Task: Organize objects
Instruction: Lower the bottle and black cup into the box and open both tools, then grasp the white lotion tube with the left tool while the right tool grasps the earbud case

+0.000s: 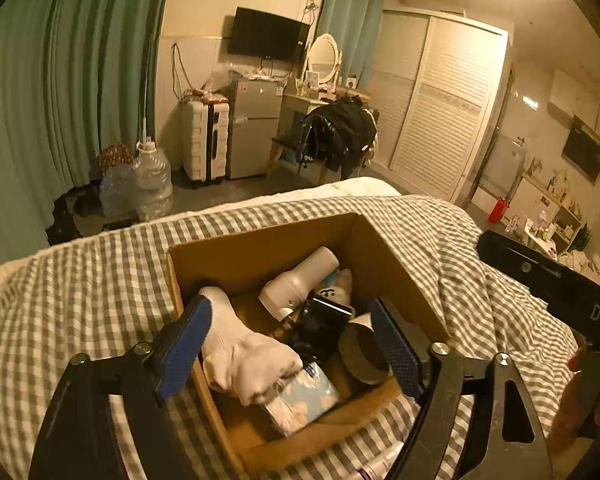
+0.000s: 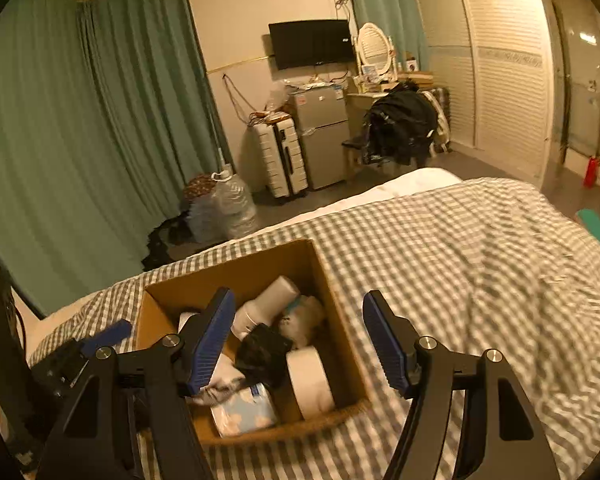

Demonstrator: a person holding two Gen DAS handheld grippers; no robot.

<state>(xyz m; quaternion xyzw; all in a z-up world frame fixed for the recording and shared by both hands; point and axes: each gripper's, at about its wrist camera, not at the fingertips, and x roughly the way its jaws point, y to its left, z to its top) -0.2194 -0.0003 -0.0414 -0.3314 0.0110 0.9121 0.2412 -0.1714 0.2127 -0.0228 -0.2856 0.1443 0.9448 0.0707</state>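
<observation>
Nearest the left wrist camera, the left gripper (image 1: 290,338) hung over one open cardboard box (image 1: 260,248), its two blue-padded fingers (image 1: 184,344) spread wide. One white sock (image 1: 244,354) lay draped against the inside of the left finger, touching only that pad, so the fingers were released and clamped on nothing.

The box sat on the grey-and-white checked bedspread (image 1: 80,300) of the bed. Inside it I counted six things: the sock, one white bottle (image 1: 300,280) lying on its side toward the far wall, one small white plush piece (image 1: 340,284) just beside the bottle, one dark bundle (image 1: 320,328) in the middle, one roll of tape (image 1: 362,354) on edge against the right wall, and one light-blue tissue pack (image 1: 304,398) at the near end, partly under the sock.

In the right wrist view, the right gripper (image 2: 300,342) hovered above the near right part of the same box (image 2: 260,268), its fingers (image 2: 384,344) also parted and holding nothing. The left gripper (image 2: 100,340) showed at the box's left edge there. The tape roll (image 2: 310,380) and tissue pack (image 2: 244,408) lay side by side at the near wall.

Across the room stood one suitcase (image 1: 204,140) and one small fridge (image 1: 254,128), touching.
</observation>
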